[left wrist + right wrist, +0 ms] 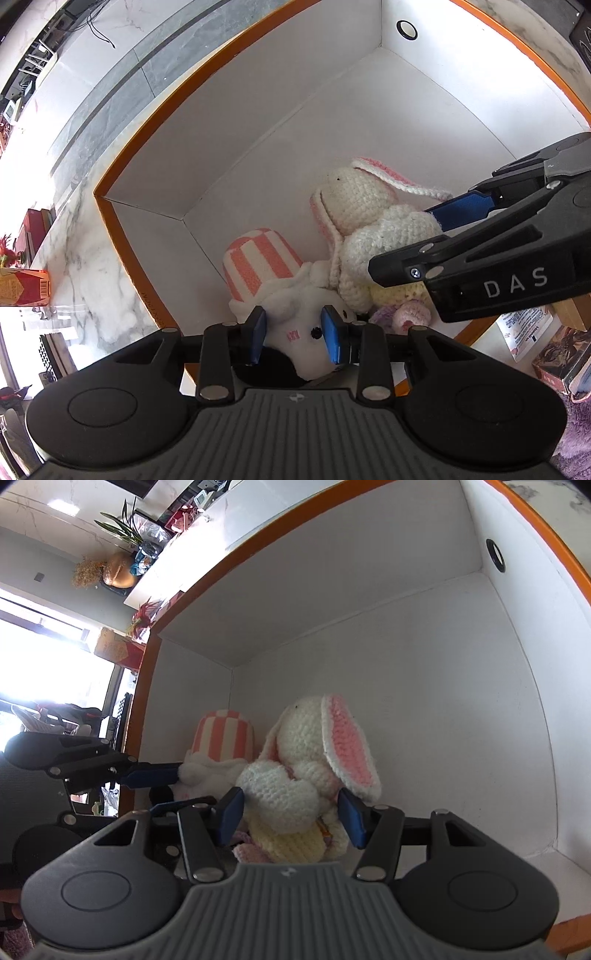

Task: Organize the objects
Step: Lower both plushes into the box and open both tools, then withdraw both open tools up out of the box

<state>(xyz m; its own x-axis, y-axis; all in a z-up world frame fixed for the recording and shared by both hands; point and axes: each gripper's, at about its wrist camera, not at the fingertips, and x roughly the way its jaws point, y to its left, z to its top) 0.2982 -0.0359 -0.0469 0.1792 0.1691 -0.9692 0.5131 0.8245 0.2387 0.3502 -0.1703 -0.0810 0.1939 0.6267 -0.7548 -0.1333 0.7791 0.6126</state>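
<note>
Inspecting the two wrist views, both soft toys are found already inside the white box (258,122) with the orange rim, gathered in its near corner. The left hand-held gripper (295,334) is seen pointing steeply down with its blue pads on either side of the white plush toy (299,314) that wears a pink-and-white striped hat; the pads appear to pinch the toy's head, though how firmly cannot be told. The right hand-held gripper (293,814) is set astride the crocheted rabbit (306,760), with its fingers half spread and its pads (352,818) at the rabbit's flanks; contact looks likely on the left pad, but on the right pad it cannot be confirmed. Several risks are judged from this arrangement. The two toys lie touching, so one may be dragged or toppled if the other is withdrawn. Soft yarn may be snagged on a pad edge, and the rabbit's long ear (351,746), hanging just beside the right pad, could be caught and pulled on retraction. If a hold is let go before the toy is seated on the box floor, a roll onto the small pink and lilac items (402,314) beneath is possible. A collision between the two hand-held grippers, working close together, is also to be guarded against.
</note>
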